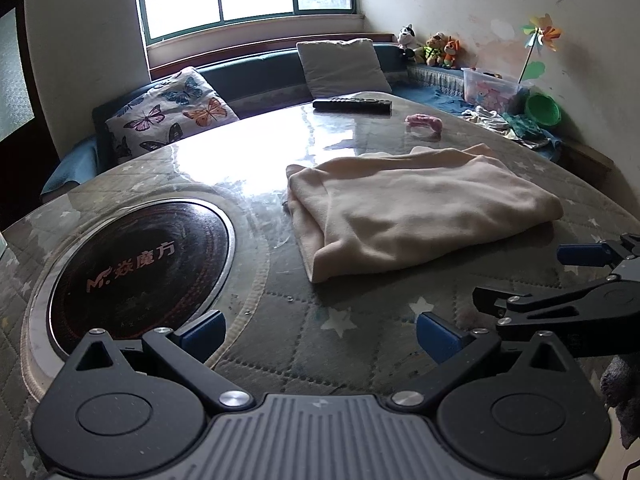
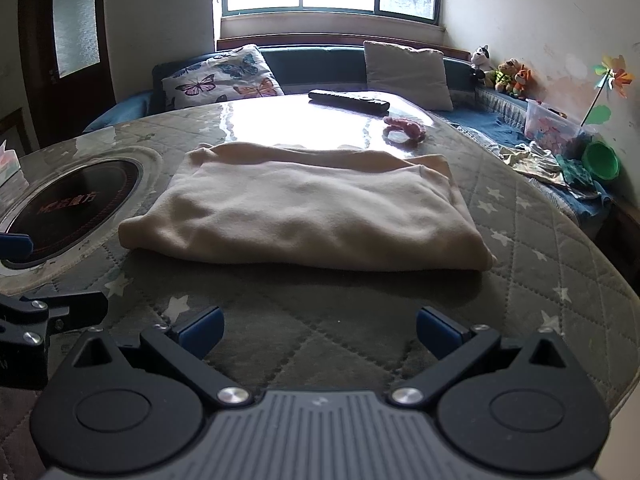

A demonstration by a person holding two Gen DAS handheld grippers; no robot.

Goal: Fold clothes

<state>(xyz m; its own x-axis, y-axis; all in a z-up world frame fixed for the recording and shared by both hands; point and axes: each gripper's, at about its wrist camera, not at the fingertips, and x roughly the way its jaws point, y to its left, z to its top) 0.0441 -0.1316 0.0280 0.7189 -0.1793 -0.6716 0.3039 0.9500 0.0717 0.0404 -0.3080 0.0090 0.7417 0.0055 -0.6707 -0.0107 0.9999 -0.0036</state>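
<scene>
A cream garment point(image 1: 420, 212) lies folded into a thick rectangle on the round quilted table point(image 1: 340, 344); it also shows in the right wrist view point(image 2: 304, 208). My left gripper point(image 1: 320, 334) is open and empty, hovering over the table in front of the garment's left corner. My right gripper point(image 2: 320, 330) is open and empty, just in front of the garment's near edge. The right gripper shows at the right edge of the left wrist view point(image 1: 580, 280), and the left gripper at the left edge of the right wrist view point(image 2: 24, 280).
A round black cooktop point(image 1: 140, 268) is set into the table, left of the garment. A black remote point(image 1: 352, 104) and a pink hair tie point(image 1: 424, 122) lie at the far side. Cushions, toys, a plastic box and a clothes pile point(image 1: 504, 124) sit on the bench behind.
</scene>
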